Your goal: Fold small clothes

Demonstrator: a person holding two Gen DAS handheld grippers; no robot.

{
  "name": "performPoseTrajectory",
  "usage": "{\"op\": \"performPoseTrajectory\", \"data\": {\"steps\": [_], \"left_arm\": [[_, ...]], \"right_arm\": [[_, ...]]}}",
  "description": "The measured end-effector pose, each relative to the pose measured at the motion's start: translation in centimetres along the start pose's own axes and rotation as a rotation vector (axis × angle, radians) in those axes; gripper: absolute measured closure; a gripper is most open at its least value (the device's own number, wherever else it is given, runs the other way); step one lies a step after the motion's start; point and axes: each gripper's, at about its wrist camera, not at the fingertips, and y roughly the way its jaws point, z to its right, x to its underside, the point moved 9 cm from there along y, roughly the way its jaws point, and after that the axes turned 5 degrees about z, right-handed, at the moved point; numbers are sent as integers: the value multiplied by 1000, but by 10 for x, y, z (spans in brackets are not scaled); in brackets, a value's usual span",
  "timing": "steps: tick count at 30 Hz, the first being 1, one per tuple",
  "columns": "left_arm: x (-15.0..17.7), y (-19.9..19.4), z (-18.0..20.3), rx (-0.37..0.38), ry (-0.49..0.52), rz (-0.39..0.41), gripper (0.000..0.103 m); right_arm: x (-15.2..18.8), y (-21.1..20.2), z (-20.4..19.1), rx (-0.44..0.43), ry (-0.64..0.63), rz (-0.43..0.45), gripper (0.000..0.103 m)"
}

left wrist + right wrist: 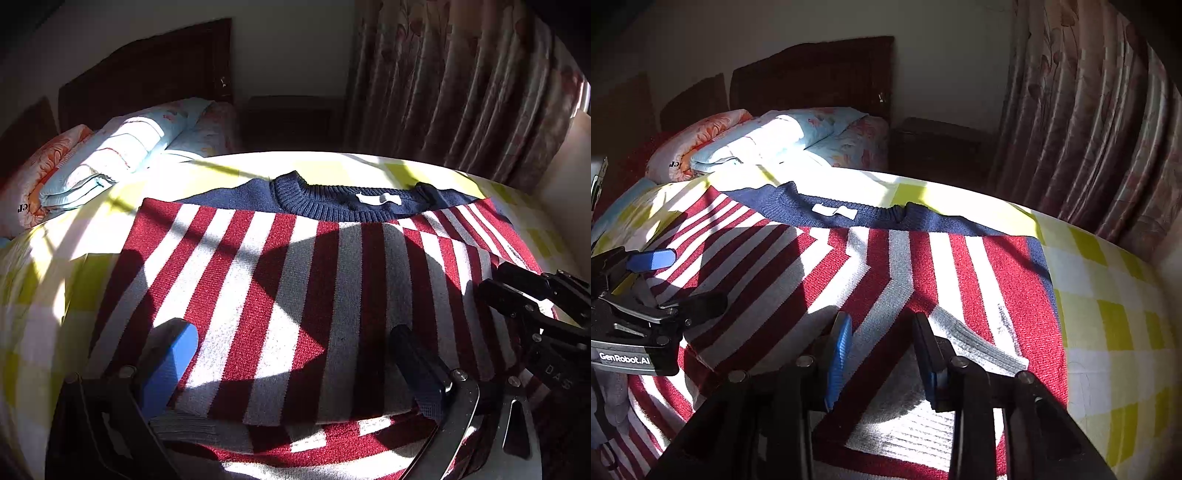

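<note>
Sweater lay flat on the bed, over a yellow-and-white check sheet. Red and white stripes, navy yoke, navy collar at the far end with a white label showing inside. Both sleeves lay folded in across the body; grey ribbed cuff lay just ahead of the right tool. Hard sunlight and tool shadows crossed the knit.

Left tool hovered over the near hem, jaws wide apart, nothing between them; blue pad on the left finger. Contact with the cloth could not be told.

Right tool sat over the folded right sleeve, jaws apart, cloth visible in the gap, not pinched. In the left view it showed at the right edge, beside the sweater's side.

Folded quilts were stacked at the headboard; curtain hung to the right.
</note>
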Motion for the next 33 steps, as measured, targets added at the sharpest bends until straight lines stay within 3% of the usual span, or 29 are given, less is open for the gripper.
{"op": "performPoseTrajectory", "data": {"steps": [5, 7, 9, 10, 13, 14, 16, 19, 21, 24, 29, 31, 33], "left_arm": [[-1, 0, 0, 1, -3, 0, 0], [-1, -1, -1, 9, -12, 5, 0], [-2, -4, -4, 37, -41, 19, 0], [-3, -9, -7, 64, -77, 39, 0], [5, -41, -14, 186, -195, 100, 0], [11, -52, -13, 215, -198, 113, 0], [27, -62, -10, 154, -143, 91, 0], [53, -52, -6, 126, -114, 0, 0], [57, -52, -1, 89, -72, -14, 0], [64, -47, 7, 3, 32, -45, 0], [70, -56, -17, -47, -24, -37, 0], [76, -66, -37, -38, -94, -22, 0], [78, -75, -50, 8, -151, 2, 0]], "right_arm": [[1, 1, 6, -46, 50, -1, 64], [0, 1, 3, -66, 48, -2, 56], [1, 2, -7, -105, 17, -9, 29], [1, 2, -14, -138, -3, -14, 23], [5, -11, -15, -132, 33, 4, 24], [8, -22, -18, -172, 77, 22, 25], [14, -46, -31, -214, 87, 59, 25], [35, -59, -55, -186, -4, 3, 25], [52, -53, -68, -172, -70, -57, 24], [62, -52, -69, -111, -104, -55, 24], [69, -57, -42, -44, -16, -79, 25], [76, -67, -21, 7, 37, -73, 25], [83, -77, -1, 3, 109, -53, 25]]}}
